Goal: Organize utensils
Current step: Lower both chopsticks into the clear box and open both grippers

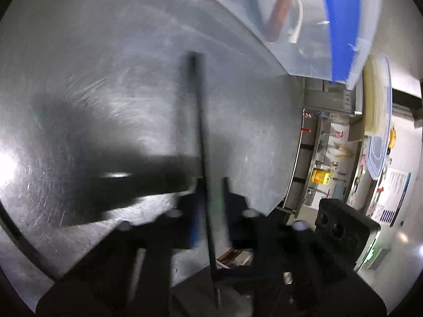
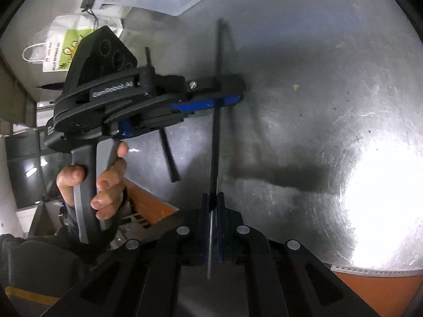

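Surface: a scratched, shiny stainless steel table (image 2: pixel 330 52) with a strong glare at the right side in the right wrist view.

Held utensil: one thin, long black chopstick (image 2: pixel 217 121). It runs from near to far over the table, and both tools hold it at the same moment.

Right gripper: the right gripper (image 2: pixel 213 200) is closed on the near end of this stick; its blue pads press it from both sides.

Left gripper: the left gripper (image 2: pixel 218 97) comes in from the left, and a bare hand (image 2: pixel 100 182) holds its handle. In the right wrist view its jaws stand closed across the middle of the same stick. In its own view the left gripper (image 1: pixel 210 192) shows the stick passing between its fingers, but the picture is blurred.

Second utensil: another thin black chopstick (image 2: pixel 168 155) lies on the table, left of the held one and partly under the left tool. Nothing grips it.

Container: a translucent plastic storage box with a blue lid (image 1: pixel 312 26) stands at the far side of the table. Inside it I see an orange-red utensil with a white part (image 1: pixel 280 10); more I cannot tell.

Done so far: it seems that at least one utensil is already in the box.

Left to do: the held chopstick is not yet put away, the second one is still on the table, and I judge both must go to their place.
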A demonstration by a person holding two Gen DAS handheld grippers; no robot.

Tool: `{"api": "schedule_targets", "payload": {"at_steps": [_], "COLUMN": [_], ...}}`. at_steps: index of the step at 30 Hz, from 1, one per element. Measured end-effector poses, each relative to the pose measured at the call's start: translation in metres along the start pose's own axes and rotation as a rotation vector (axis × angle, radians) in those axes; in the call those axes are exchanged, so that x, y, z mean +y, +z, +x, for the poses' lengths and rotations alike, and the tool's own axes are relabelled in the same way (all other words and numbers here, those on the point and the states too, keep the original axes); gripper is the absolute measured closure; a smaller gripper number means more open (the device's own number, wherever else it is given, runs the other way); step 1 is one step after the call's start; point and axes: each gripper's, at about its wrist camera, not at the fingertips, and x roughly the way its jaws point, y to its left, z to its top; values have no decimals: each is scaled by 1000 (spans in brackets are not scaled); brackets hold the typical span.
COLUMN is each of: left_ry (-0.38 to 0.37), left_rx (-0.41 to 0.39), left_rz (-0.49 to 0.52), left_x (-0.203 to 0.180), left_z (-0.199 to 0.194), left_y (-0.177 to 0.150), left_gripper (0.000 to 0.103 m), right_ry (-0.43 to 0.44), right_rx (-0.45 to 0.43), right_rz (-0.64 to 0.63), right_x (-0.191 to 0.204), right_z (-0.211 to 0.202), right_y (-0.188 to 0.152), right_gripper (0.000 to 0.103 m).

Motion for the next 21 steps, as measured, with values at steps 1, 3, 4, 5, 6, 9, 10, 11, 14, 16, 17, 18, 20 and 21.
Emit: {"api": "schedule_targets", "payload": {"at_steps": [1,3,4,5,6,9,10,11,14,16,17,18,20,21], "left_ry": [4,6,-2,-4,-4,-7,-19,-19,-27,-39,-52,-61,-58,-63], "left_rx": [-3,-7,-3,-1,1,6,12,12,18,23,24,25,17,4], "left_rz": [1,10,14,17,20,33,36,41,64,72,71,72,87,105], "left_x": [3,6,7,9,8,6,5,4,1,0,-1,0,-3,-11], "left_z": [1,-1,-1,-3,-4,-5,-5,-4,-5,-7,-9,-12,-21,-30], "left_y": [0,0,0,1,1,1,1,0,-1,-1,-1,-1,-2,-2], "left_gripper": [98,98,98,98,98,98,98,98,98,98,98,98,98,98], "right_ry": [5,-11,-35,-77,-106,-223,-279,-313,-431,-451,-434,-393,-327,-321], "right_rx": [0,1,5,2,-11,-53,-58,-59,-43,-32,-29,4,-4,-18], "right_rz": [-1,1,-11,-25,-31,-84,-122,-148,-227,-269,-276,-263,-241,-253], "right_x": [-1,-5,-2,-1,-1,6,12,14,23,22,24,22,23,27], "right_z": [0,-5,0,-2,-10,-23,-24,-23,-13,-6,-4,-2,-9,-16], "right_y": [-1,1,0,-1,0,3,5,7,13,15,15,16,16,16], "right_gripper": [102,102,102,102,100,96,92,76,57,61,82,96,96,96]}}
